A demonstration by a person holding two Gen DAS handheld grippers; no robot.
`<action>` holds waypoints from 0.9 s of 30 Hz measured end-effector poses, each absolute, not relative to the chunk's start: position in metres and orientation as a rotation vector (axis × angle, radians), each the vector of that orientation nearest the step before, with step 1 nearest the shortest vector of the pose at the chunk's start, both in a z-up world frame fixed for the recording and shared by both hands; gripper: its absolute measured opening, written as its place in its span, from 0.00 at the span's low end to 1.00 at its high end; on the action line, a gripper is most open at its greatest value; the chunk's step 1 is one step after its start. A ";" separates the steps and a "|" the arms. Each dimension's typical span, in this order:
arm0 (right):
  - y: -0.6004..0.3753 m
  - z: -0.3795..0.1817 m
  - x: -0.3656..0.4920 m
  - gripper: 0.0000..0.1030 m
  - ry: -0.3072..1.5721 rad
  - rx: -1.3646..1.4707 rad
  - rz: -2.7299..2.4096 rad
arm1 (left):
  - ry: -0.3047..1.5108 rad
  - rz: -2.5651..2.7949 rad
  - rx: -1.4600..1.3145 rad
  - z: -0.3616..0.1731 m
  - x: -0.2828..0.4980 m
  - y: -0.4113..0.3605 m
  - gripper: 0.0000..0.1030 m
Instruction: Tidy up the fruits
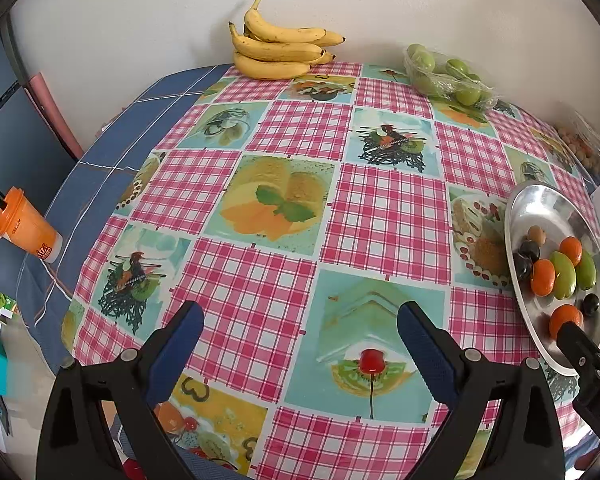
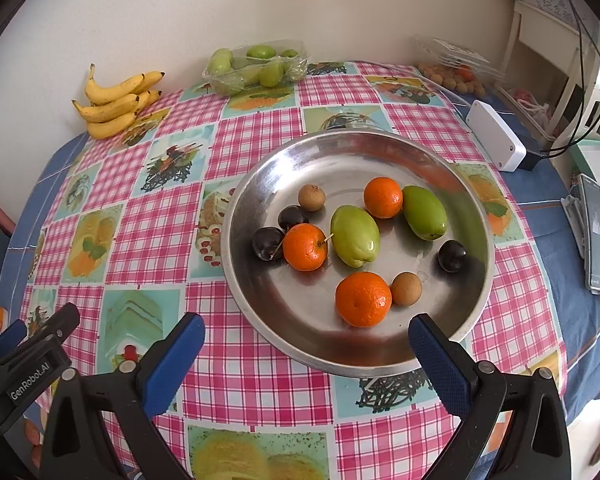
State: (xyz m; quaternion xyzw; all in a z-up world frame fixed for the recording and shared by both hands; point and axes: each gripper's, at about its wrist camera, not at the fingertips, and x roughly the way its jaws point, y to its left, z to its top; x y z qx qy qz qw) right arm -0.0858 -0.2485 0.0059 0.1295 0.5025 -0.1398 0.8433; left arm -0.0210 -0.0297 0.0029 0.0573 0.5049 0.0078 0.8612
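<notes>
Both grippers hover low over the table with the jaws wide apart and nothing between them. From the right gripper (image 2: 306,334), the steel plate (image 2: 260,184) lies just ahead, its near rim between the two blue fingers (image 2: 172,360). On the plate are three mandarins: one (image 2: 363,299) nearest the gripper at 12 o'clock, one (image 2: 305,247) further in at 11 o'clock, one (image 2: 383,197) toward the far side. Two green oblong fruits (image 2: 355,236) lie near the middle, three dark plums (image 2: 268,243) and two small brown longans (image 2: 406,288) around them. A bunch of bananas (image 2: 116,100) is at 10 o'clock by the wall, and a plastic tray of green fruits (image 2: 256,66) at 12 o'clock.

From the left gripper (image 1: 300,330), only checked tablecloth (image 1: 300,128) lies under the open fingers; the plate is well apart at 2 o'clock, the bananas at 12 o'clock, an orange cup (image 1: 24,228) at 9 o'clock.
</notes>
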 end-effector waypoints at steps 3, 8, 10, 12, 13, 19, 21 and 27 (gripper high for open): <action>-0.248 0.006 -0.086 1.00 1.061 0.273 -0.295 | 1.060 0.016 0.119 0.003 -0.021 -0.029 0.95; -0.248 0.006 -0.086 1.00 1.061 0.274 -0.296 | 1.059 0.016 0.119 0.003 -0.020 -0.030 0.95; -0.248 0.006 -0.086 1.00 1.061 0.274 -0.296 | 1.060 0.017 0.115 0.002 -0.020 -0.031 0.95; -0.248 0.006 -0.086 1.00 1.061 0.274 -0.296 | 1.060 0.018 0.114 0.002 -0.020 -0.030 0.95; -0.248 0.005 -0.085 1.00 1.062 0.273 -0.296 | 1.060 0.019 0.113 0.002 -0.020 -0.031 0.95; -0.248 0.005 -0.085 1.00 1.062 0.274 -0.297 | 1.059 0.025 0.107 0.003 -0.021 -0.028 0.95; -0.248 0.006 -0.085 1.00 1.061 0.274 -0.297 | 1.059 0.024 0.107 0.003 -0.021 -0.027 0.95; -0.248 0.006 -0.085 1.00 1.063 0.274 -0.297 | 1.055 0.014 0.107 0.004 -0.021 -0.028 0.95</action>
